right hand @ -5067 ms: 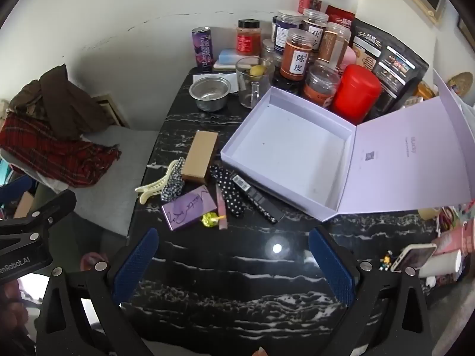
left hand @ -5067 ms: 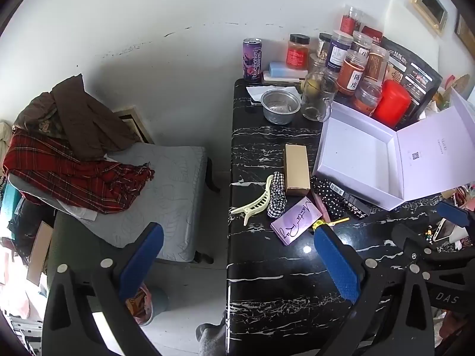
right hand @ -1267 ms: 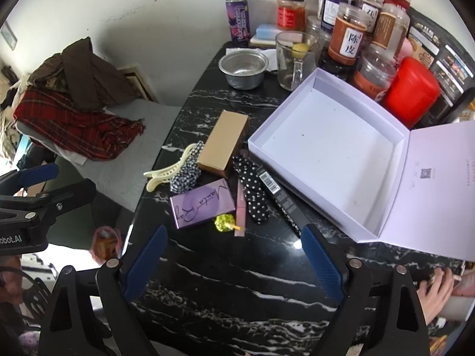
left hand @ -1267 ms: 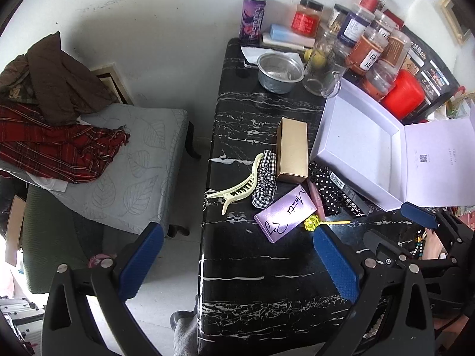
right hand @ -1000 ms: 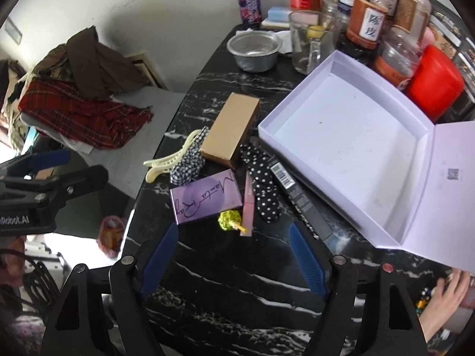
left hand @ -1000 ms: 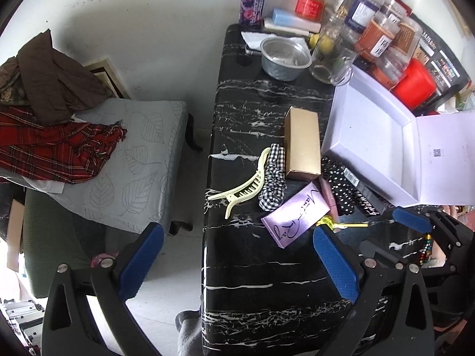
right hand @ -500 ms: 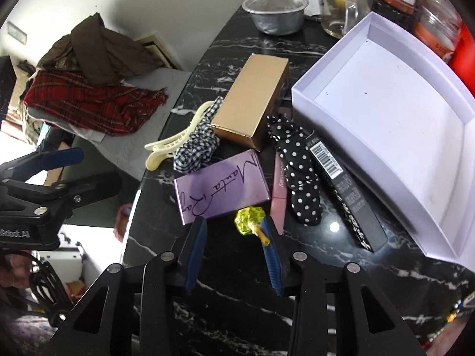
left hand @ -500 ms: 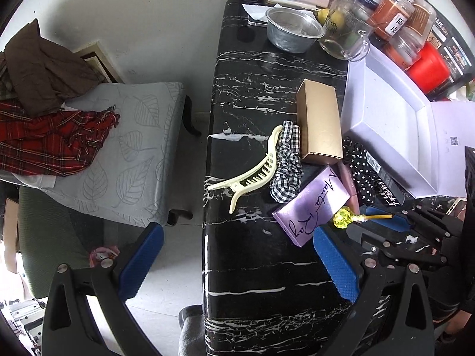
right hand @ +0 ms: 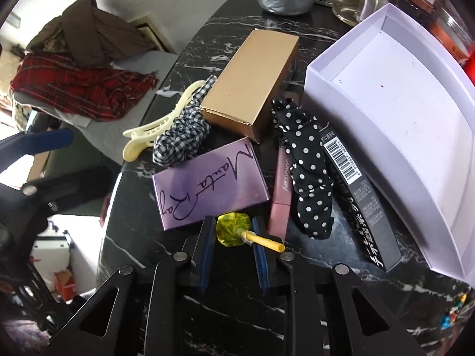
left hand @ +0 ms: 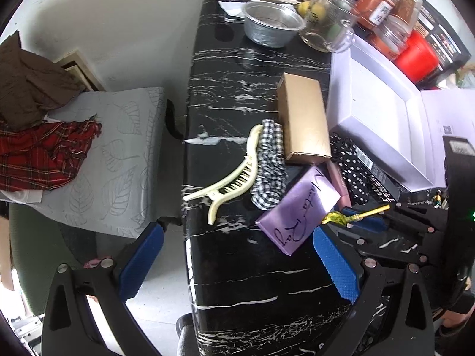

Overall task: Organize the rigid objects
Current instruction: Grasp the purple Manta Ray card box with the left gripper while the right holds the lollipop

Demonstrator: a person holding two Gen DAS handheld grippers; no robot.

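Observation:
A lollipop (right hand: pixel 233 228) in a yellow-green wrapper, on a yellow stick, lies on the black marble table (right hand: pixel 231 305). My right gripper (right hand: pixel 233 237) is closing on it, and both blue pads touch the sides of the wrapped head. Just beyond lie a purple box (right hand: pixel 207 184), a gold box (right hand: pixel 252 83), a pink tube (right hand: pixel 282 190) and a long black barcode box (right hand: pixel 356 195). The empty white gift box (right hand: pixel 314 95) stands open to the right. My left gripper (left hand: pixel 237 261) hangs open over the table's near left edge, holding nothing.
A cream hair claw (left hand: pixel 231 184), a checked scrunchie (left hand: pixel 267 166) and a polka-dot scrunchie (right hand: pixel 308 172) lie among the boxes. A metal bowl (left hand: pixel 273 26), a glass mug (left hand: pixel 323 23) and several jars (left hand: pixel 380 3) crowd the far end. A chair with clothes (left hand: pixel 104 154) stands left of the table.
Both grippers have come down toward the table. The right jaws have narrowed from wide open to the width of the lollipop head, which now sits between them.

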